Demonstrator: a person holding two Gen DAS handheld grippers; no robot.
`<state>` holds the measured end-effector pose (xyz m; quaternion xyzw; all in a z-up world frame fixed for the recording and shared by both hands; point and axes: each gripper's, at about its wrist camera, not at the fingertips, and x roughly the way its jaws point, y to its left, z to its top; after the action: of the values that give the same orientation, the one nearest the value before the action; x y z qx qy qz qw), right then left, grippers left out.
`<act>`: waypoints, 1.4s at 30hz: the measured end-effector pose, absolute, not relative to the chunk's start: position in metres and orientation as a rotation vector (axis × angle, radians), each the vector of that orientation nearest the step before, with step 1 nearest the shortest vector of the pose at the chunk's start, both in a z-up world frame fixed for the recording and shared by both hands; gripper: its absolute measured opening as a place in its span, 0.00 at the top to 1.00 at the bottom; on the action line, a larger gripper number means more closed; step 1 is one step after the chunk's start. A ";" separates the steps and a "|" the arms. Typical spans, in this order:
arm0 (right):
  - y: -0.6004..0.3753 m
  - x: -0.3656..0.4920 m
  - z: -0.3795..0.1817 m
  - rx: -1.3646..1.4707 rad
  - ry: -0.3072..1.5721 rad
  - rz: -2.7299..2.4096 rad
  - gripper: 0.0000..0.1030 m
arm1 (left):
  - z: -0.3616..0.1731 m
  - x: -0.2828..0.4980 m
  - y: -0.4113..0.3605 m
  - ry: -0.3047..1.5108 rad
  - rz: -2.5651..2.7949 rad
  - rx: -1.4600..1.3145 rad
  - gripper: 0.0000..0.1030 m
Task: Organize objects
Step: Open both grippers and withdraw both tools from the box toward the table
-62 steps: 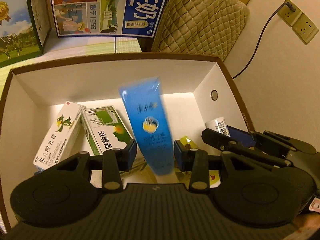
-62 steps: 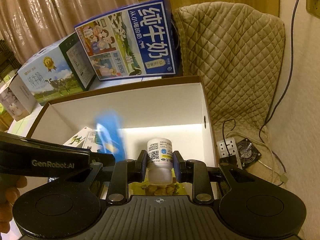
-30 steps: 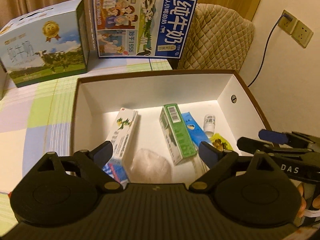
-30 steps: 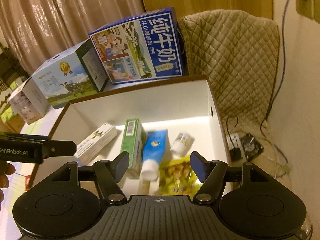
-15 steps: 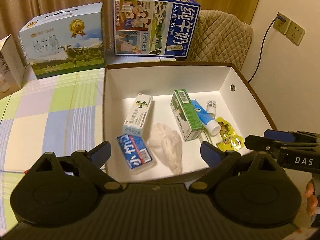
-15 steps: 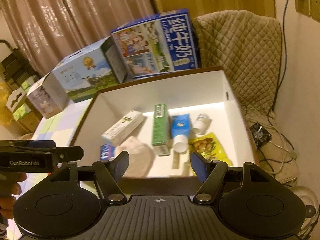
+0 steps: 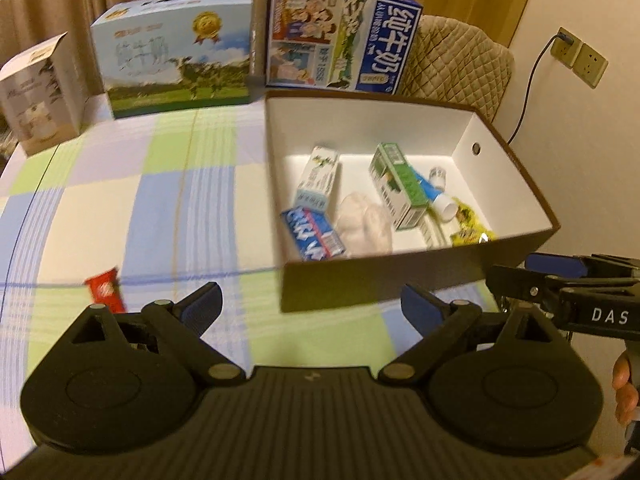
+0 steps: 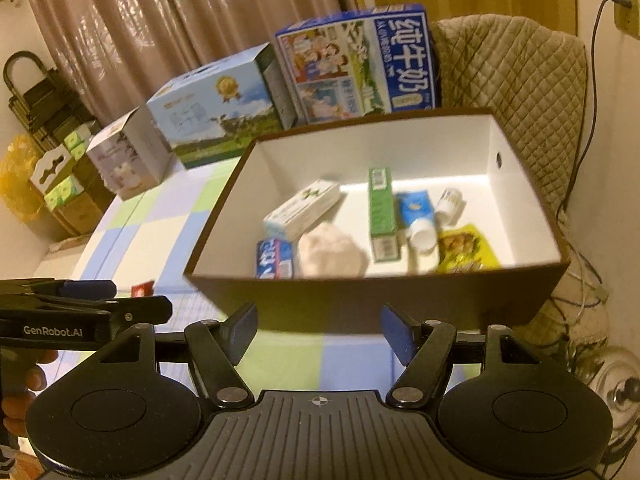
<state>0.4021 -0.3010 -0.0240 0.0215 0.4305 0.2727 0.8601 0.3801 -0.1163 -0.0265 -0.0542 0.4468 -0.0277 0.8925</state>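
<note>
From the left wrist, the left gripper [image 7: 311, 307] stands spread and empty; the box [image 7: 400, 284] sits ahead and right, a red packet [image 7: 103, 290] just left; from the right wrist, the right gripper [image 8: 319, 333] is spread, empty; the box [image 8: 360, 300] lies straight ahead.

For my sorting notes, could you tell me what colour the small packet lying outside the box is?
Red small packet, clearest in the left wrist view.
</note>
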 end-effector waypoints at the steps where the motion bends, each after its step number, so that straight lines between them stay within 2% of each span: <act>1: -0.298 0.397 -0.025 0.043 0.909 0.574 0.36 | -0.028 0.374 -0.111 0.932 -0.052 -0.115 0.08; 16: -0.239 0.340 -0.044 0.008 0.986 0.624 0.36 | -0.046 0.308 -0.038 1.008 0.012 -0.155 0.08; 42: -0.118 0.300 -0.080 -0.089 1.021 0.721 0.36 | -0.071 0.272 0.070 1.055 0.146 -0.189 0.08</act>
<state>0.2999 -0.1177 -0.0802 -0.0416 0.4778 0.3375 0.8100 0.2719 0.0702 -0.0714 -0.0899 0.5021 0.0694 0.8573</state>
